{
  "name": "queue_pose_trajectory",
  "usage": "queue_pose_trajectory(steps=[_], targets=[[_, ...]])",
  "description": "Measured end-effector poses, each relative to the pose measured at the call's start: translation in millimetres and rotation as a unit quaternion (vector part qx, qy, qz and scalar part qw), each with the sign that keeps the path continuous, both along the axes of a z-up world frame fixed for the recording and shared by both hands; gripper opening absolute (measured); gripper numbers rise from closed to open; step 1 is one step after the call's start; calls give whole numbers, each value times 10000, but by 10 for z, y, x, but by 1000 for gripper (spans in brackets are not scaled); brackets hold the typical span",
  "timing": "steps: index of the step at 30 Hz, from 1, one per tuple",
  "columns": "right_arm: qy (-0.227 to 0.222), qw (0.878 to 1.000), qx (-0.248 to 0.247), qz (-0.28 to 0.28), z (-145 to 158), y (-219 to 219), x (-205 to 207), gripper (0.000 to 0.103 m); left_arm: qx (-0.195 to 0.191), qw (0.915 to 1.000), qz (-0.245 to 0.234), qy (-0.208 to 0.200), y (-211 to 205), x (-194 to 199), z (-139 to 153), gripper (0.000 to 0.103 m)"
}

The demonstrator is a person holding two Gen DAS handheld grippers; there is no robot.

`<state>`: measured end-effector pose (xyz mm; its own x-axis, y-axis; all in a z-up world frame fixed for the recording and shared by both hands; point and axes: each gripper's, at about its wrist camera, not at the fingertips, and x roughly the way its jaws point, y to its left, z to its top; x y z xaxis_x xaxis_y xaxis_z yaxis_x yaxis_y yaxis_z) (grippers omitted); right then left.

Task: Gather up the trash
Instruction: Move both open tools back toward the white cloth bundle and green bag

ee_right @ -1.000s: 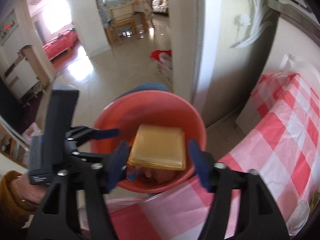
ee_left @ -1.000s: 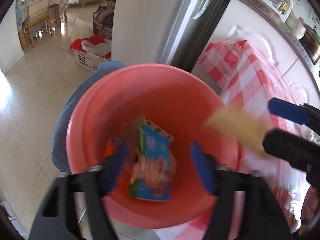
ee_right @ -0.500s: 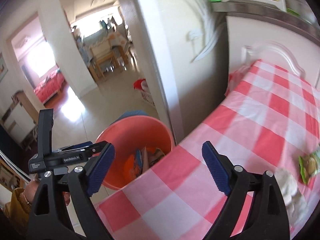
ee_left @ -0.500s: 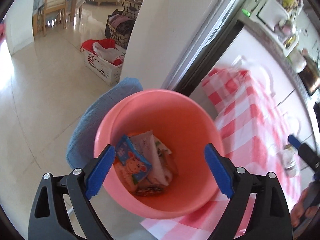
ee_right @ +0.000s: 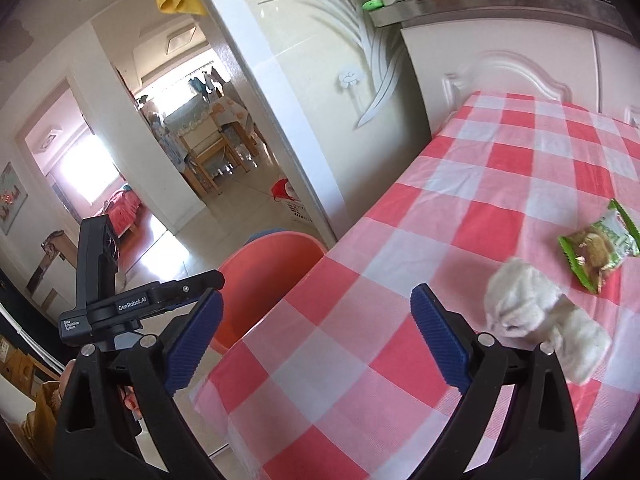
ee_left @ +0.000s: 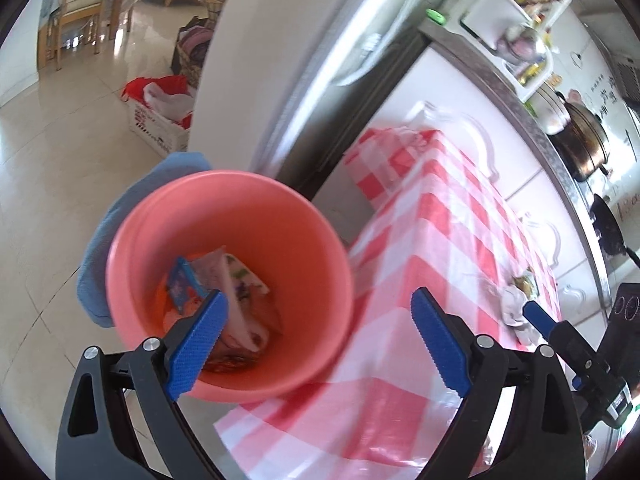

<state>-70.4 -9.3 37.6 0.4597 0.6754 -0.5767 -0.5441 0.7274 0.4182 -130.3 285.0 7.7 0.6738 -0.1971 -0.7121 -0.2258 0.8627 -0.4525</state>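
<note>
Left wrist view: left gripper [ee_left: 316, 344] over the pink bucket [ee_left: 280, 208], jaws wide and opening more, nothing between the pads. Bucket on the floor at the table corner, touching the edge of the checked tablecloth [ee_left: 440, 240], w/ wrappers [ee_left: 224, 292] piled at the bottom; blue cloth [ee_left: 100, 248] behind its far rim. Right gripper [ee_left: 560, 332] visible at right edge of this view, near a white wad on the table; state not readable from here. Right wrist view: right gripper [ee_right: 316, 340] above the tablecloth [ee_right: 480, 184], jaws wide and opening, empty. Remaining trash on the table: crumpled white tissue [ee_right: 536, 312] just beside the right finger [ee_right: 440, 344], outside the jaws, and a green snack packet [ee_right: 600, 244] a bit beyond it, near but apart. Bucket [ee_right: 272, 276] partly hidden behind the table edge, left gripper [ee_right: 120, 304] hanging above it. Step in hand, prob.: go for the next piece w/ the right gripper. To do well: swing right so the tissue sits centred between the pads, not against one finger; drop low enough to pinch the bulk, not a loose flap; close fully since it's soft and will squash. Avoid snagging the tablecloth, else it drags and pulls the packet along. Packet flat, so likely needs an edge pinch later. Keep left gripper clear of the bucket mouth for the drop.
</note>
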Motion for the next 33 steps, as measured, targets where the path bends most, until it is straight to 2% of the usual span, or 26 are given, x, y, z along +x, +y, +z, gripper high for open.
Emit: queue_pose_trajectory(steps=[12,19,33], targets=[[-390,9951,134,-894,169,-816,38,95,368,9970,-681,68,-789,80,240,93],[-741,9869,-106,-1428,229,-1240,72,96,506,9931,-1046,142,-1216,145,302,93],[-757,9753,-132,-2073,174,-1884,215,96,793,9818,-1709,245,-1983,315,335,93]])
